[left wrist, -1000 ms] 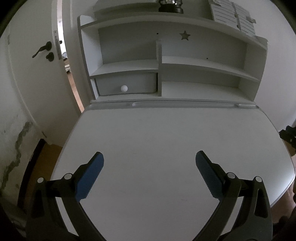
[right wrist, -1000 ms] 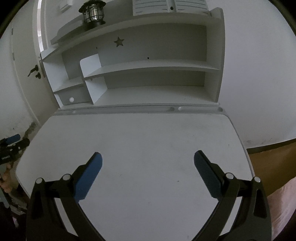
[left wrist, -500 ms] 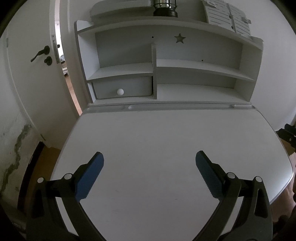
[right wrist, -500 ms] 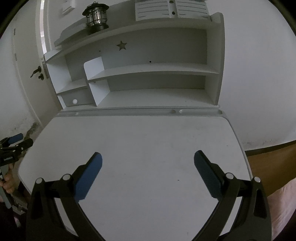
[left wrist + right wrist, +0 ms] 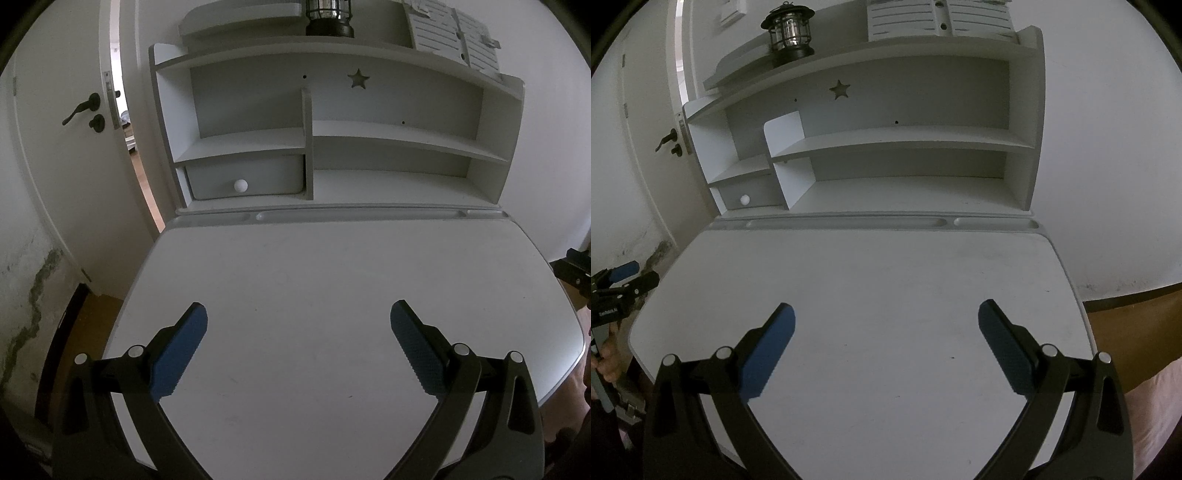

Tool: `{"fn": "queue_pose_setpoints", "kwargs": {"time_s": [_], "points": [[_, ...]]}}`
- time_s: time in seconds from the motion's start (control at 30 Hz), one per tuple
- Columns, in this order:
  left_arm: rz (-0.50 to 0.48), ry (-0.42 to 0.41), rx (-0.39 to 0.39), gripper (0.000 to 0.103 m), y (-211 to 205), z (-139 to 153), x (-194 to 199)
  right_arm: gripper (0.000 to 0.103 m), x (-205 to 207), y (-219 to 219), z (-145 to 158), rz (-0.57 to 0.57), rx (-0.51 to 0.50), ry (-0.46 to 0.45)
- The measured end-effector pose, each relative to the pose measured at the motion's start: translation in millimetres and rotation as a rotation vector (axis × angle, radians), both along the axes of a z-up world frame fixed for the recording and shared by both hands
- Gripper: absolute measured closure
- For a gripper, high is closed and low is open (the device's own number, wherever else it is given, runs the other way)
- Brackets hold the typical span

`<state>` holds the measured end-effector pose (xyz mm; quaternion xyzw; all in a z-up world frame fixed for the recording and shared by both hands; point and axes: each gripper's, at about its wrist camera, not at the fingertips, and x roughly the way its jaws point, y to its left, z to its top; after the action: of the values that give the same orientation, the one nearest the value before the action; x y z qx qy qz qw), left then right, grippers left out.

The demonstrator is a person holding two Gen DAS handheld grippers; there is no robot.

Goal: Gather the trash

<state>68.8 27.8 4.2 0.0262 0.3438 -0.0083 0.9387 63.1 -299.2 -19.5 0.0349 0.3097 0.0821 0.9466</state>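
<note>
From the left wrist view, the left gripper (image 5: 298, 323) hangs above the near part of the white desk (image 5: 332, 280), with its 2 blue pads (image 5: 177, 356) wide apart and nothing between them. Behind the desk stands a shelf unit (image 5: 332, 147); a drawer (image 5: 245, 181) with a round knob sits at its lower left, and a lantern (image 5: 328, 16) stands on top. Left of the desk is a door (image 5: 66, 147).

From the right wrist view, the right gripper (image 5: 885, 323) is also spread apart over the desk (image 5: 879, 280), holding nothing. The lantern (image 5: 788, 31) stands on top of the shelf unit (image 5: 886, 147). I see no trash on the desk in either view.
</note>
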Motion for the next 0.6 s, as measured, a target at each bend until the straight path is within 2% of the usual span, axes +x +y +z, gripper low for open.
{"fn": "queue_pose_setpoints", "kwargs": {"time_s": [0.6], "points": [[-0.001,0.004,0.001,0.007,-1.1,-0.8,-0.4,0.007,-0.3,1.0,-1.2,0.002,-0.004,0.002]]}}
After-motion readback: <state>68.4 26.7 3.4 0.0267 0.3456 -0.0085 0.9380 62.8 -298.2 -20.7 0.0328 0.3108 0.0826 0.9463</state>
